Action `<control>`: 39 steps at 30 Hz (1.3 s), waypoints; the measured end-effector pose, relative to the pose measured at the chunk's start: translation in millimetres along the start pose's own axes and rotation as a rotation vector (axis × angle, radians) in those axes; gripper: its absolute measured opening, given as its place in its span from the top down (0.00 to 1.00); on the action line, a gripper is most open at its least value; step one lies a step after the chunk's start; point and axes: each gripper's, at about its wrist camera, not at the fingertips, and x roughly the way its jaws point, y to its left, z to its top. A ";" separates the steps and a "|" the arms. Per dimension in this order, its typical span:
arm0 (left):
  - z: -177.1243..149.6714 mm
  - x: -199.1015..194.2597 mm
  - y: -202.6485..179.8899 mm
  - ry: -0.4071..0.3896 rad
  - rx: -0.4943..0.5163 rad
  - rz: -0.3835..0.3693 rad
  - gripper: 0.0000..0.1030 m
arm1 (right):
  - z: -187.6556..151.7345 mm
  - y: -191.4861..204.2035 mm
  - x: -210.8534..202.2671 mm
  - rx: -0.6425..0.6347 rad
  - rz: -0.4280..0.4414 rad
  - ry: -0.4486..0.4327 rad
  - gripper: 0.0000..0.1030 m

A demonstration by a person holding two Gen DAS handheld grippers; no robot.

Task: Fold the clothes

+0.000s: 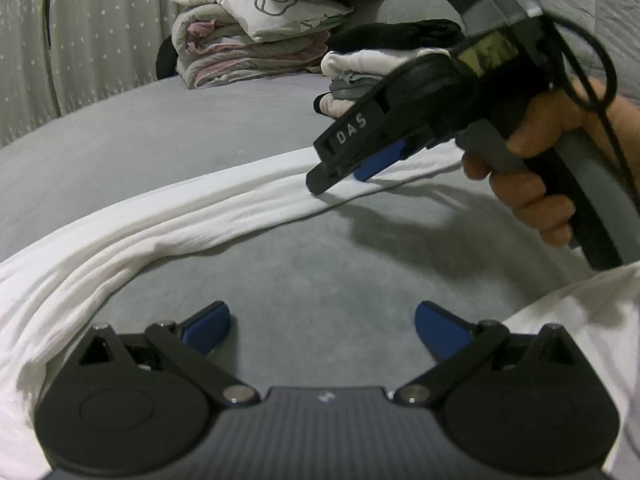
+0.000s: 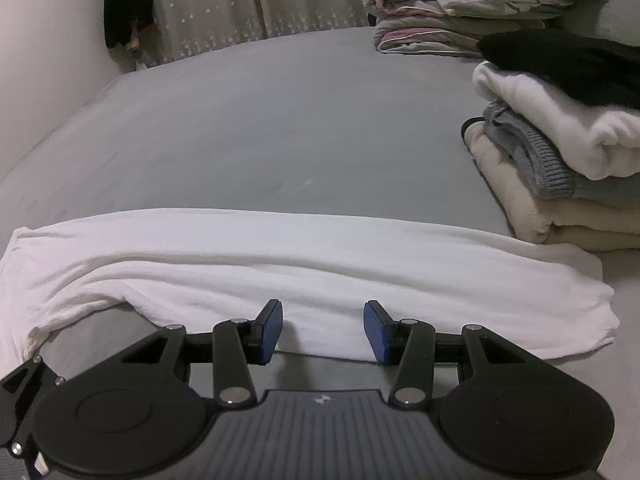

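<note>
White cotton dominates — a white garment lies bunched into a long rumpled band across the grey bedsheet, and everything else sits around that band. At its near edge, the right gripper hovers with jaws spread wide, blue pads flanking the fabric's edge but clamping nothing. Just beyond the band's right end, a stack of folded clothes — cream, grey knit, white, black on top. Farther back, folded quilts are piled up. From the left wrist view, the left gripper hangs over bare sheet on the near side of the band, jaws wide and empty, while the right hand grips the other tool's handle, its tips down on the white garment.
</note>
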 end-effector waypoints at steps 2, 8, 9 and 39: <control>0.3 -10.2 7.1 -0.021 -0.031 -0.007 0.00 | -0.2 0.9 -1.2 -0.011 0.016 -0.001 0.56; 3.0 -36.4 31.7 -0.044 -0.040 0.062 0.00 | -0.5 6.7 -4.5 -0.024 0.066 -0.003 0.56; 3.0 -38.9 36.0 -0.043 -0.032 0.083 0.00 | -0.6 8.3 -3.7 -0.031 0.070 -0.002 0.56; -19.8 -53.8 105.9 -0.009 0.014 0.185 0.61 | -21.3 68.2 14.1 -0.377 0.153 -0.043 0.74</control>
